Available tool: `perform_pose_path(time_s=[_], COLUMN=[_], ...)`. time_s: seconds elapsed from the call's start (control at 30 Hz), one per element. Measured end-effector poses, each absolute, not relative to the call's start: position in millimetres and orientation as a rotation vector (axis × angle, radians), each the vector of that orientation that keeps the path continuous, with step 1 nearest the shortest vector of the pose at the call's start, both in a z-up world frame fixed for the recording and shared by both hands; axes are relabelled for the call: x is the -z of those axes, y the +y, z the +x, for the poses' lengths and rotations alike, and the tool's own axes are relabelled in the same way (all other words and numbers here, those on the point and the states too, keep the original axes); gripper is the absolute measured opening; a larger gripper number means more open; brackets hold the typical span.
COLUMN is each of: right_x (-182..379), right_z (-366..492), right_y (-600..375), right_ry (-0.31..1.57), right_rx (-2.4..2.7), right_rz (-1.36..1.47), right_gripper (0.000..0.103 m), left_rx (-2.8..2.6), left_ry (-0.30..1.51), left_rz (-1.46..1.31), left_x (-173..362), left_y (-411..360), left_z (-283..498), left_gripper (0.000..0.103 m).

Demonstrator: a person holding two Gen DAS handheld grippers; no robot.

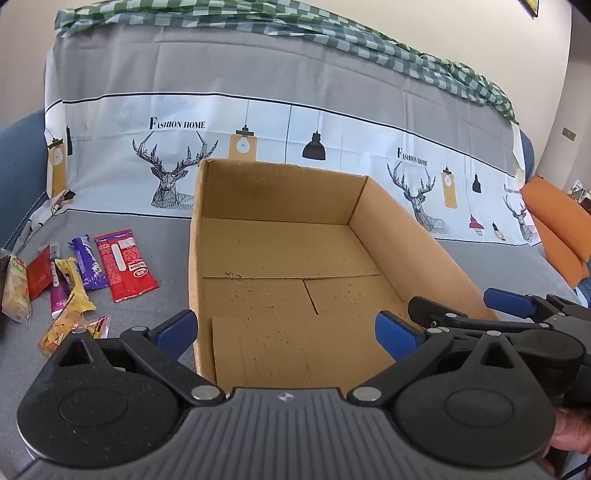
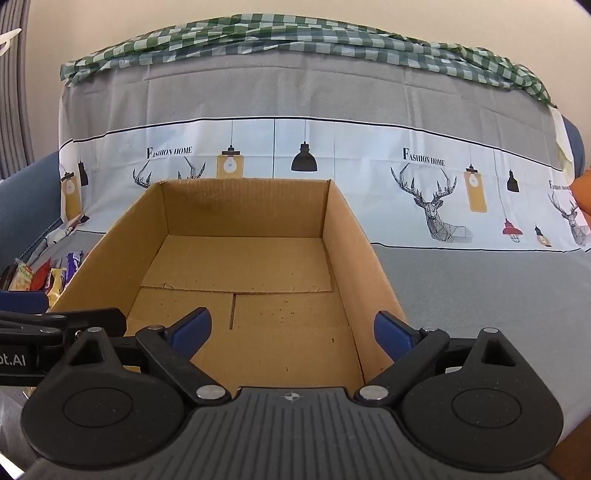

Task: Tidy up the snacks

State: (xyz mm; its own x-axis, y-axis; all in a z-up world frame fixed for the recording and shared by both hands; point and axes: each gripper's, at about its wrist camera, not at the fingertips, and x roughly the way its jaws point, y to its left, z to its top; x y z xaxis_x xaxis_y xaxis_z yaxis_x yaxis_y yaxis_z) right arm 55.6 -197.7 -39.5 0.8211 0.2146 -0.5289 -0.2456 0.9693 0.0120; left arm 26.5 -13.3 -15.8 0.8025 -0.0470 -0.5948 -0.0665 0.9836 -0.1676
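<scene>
An open, empty cardboard box stands on a grey cloth-covered sofa seat; it also shows in the right wrist view. Several snack packs lie left of it: a red pack, a purple bar, a yellow pack and a pale crisp bag. The snacks peek out past the box's left wall in the right wrist view. My left gripper is open and empty, over the box's near left corner. My right gripper is open and empty, over the box's near right corner. The right gripper also shows at the left wrist view's right edge.
The sofa back is draped with a grey and white deer-print cloth and a green checked cloth on top. An orange cushion lies at the right. Bare grey seat stretches right of the box.
</scene>
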Motion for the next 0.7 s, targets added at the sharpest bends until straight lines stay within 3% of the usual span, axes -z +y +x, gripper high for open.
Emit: perform_pose_path(time_s=[0.7], right_x=[39.6], right_z=[56.2], right_y=[-196.0], right_ry=[0.542], right_rx=[-0.23], right_rz=[-0.06], right_gripper=[0.095], left_rx=[-0.007], left_ry=[0.644], left_rz=[-0.187], left_x=[15.0], left_y=[-15.3], left_z=[25.3], left_gripper=[0.102])
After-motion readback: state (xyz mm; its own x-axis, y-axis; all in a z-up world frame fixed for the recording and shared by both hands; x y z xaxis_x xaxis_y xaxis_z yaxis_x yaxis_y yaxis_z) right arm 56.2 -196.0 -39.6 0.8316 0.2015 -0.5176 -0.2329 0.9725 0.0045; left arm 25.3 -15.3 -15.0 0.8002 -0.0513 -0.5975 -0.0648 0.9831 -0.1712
